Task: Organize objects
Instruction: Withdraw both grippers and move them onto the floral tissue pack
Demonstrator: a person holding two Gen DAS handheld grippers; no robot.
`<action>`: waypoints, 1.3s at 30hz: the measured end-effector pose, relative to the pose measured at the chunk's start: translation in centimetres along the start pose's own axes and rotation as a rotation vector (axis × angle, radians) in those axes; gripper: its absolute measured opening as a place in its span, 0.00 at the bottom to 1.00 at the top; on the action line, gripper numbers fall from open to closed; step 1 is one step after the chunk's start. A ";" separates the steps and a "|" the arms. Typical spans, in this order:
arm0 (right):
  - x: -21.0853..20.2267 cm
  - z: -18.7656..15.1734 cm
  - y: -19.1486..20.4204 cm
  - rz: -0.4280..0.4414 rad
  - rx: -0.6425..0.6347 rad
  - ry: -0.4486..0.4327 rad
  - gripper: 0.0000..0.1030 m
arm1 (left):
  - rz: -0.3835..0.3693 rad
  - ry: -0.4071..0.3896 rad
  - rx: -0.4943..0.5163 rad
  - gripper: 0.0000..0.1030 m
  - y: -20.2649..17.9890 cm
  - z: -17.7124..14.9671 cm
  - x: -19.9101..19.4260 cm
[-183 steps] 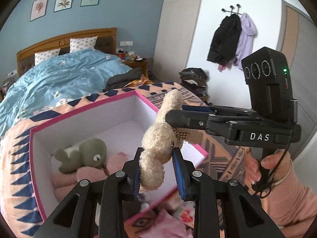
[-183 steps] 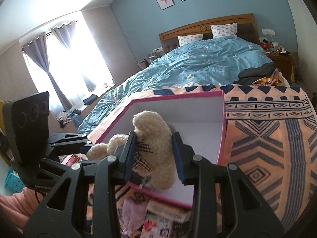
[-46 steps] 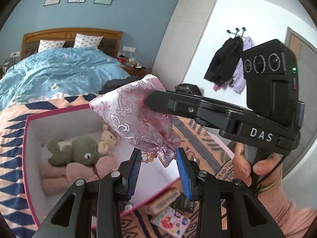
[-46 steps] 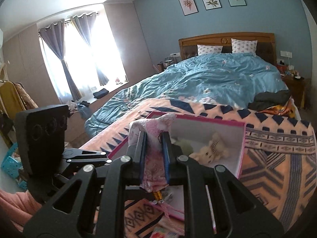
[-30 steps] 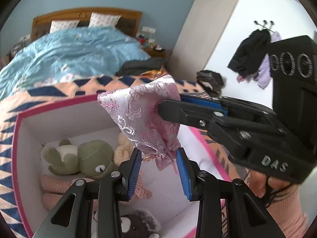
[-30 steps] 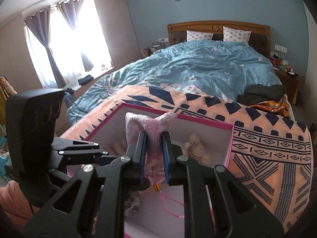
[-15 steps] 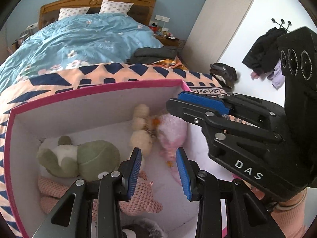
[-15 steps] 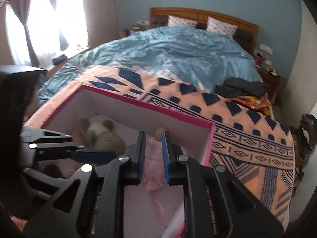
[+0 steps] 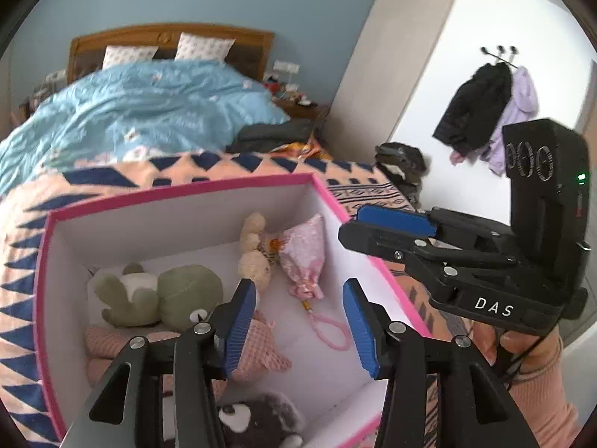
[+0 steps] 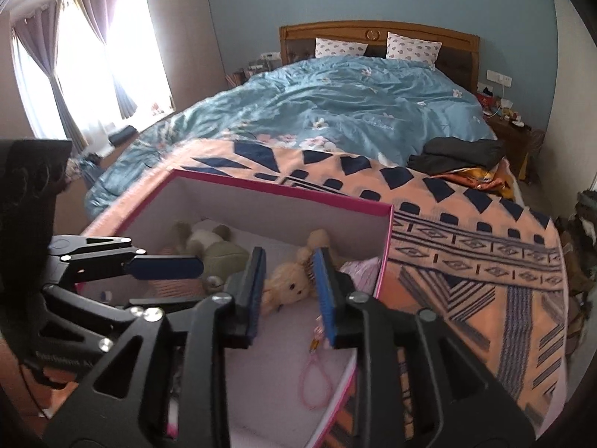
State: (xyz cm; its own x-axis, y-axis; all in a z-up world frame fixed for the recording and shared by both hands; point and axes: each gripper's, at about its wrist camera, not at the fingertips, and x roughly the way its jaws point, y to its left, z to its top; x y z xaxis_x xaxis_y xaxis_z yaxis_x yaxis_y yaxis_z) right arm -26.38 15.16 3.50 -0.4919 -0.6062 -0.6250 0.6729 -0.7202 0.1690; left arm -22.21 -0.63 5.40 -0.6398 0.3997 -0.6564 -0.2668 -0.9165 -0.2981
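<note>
- Pink brocade drawstring pouch lies inside the pink-rimmed white cardboard box, beside the cream plush bear;
- left gripper and right gripper are both opening, empty;
- lift clear without snagging the pouch's pink cord loop.

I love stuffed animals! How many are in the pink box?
4: a green one at the back left, a cream bear beside the pink pouch, a pink one in the middle, a grey one nearest. More may hide behind the grippers.

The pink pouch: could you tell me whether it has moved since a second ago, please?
Yes. The pouch has gone down from above the box rim to the box floor, beside the cream bear.
</note>
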 end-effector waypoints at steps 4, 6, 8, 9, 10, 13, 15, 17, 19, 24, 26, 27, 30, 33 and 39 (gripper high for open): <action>-2.6 -1.6 1.0 0.025 -0.008 -0.034 0.35 | -0.012 -0.050 0.057 0.52 -1.6 -1.5 -2.7; -4.1 -2.7 1.5 0.047 -0.008 -0.054 0.35 | -0.031 -0.064 0.080 0.54 -2.4 -2.4 -3.9; -5.5 -3.7 1.9 0.062 -0.008 -0.072 0.36 | -0.045 -0.080 0.116 0.54 -3.5 -3.6 -5.1; -6.2 -4.4 2.0 0.072 -0.005 -0.078 0.37 | -0.049 -0.087 0.129 0.55 -3.9 -4.1 -5.6; -7.1 -5.2 2.3 0.086 -0.003 -0.084 0.38 | -0.056 -0.091 0.148 0.55 -4.4 -4.8 -6.1; -8.5 -7.2 2.9 0.106 -0.007 -0.082 0.40 | -0.056 -0.102 0.195 0.55 -5.7 -6.5 -7.1; -9.3 -8.7 3.2 0.112 -0.005 -0.076 0.41 | -0.069 -0.105 0.222 0.56 -6.4 -7.8 -7.4; -9.5 -10.4 3.5 0.131 0.010 -0.056 0.41 | -0.066 -0.102 0.245 0.56 -7.0 -9.1 -7.4; -9.0 -12.1 3.8 0.142 0.038 -0.030 0.41 | -0.072 -0.087 0.262 0.56 -7.4 -10.6 -7.0; -7.1 -16.9 3.7 0.176 0.138 0.061 0.41 | -0.073 0.030 0.251 0.57 -6.8 -13.8 -3.9; -6.4 -18.4 3.5 0.196 0.187 0.093 0.41 | -0.075 0.081 0.228 0.56 -6.0 -14.7 -2.4; -6.2 -19.1 3.4 0.197 0.208 0.105 0.41 | -0.086 0.104 0.217 0.56 -5.6 -15.0 -1.8; -6.1 -20.7 3.4 0.195 0.235 0.132 0.41 | -0.085 0.151 0.197 0.56 -4.7 -15.6 -0.3; -6.1 -22.0 3.4 0.165 0.250 0.155 0.41 | -0.097 0.184 0.177 0.56 -4.1 -15.7 0.8; -6.3 -23.3 3.4 0.177 0.289 0.168 0.41 | -0.120 0.218 0.184 0.56 -4.2 -15.5 2.3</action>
State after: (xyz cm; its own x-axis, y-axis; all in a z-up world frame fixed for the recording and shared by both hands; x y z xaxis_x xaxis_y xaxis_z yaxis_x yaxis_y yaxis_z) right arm -8.10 24.36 -9.75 -0.2688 -0.6832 -0.6790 0.5437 -0.6895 0.4785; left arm -11.42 4.38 -5.59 -0.4316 0.4808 -0.7632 -0.4698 -0.8421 -0.2649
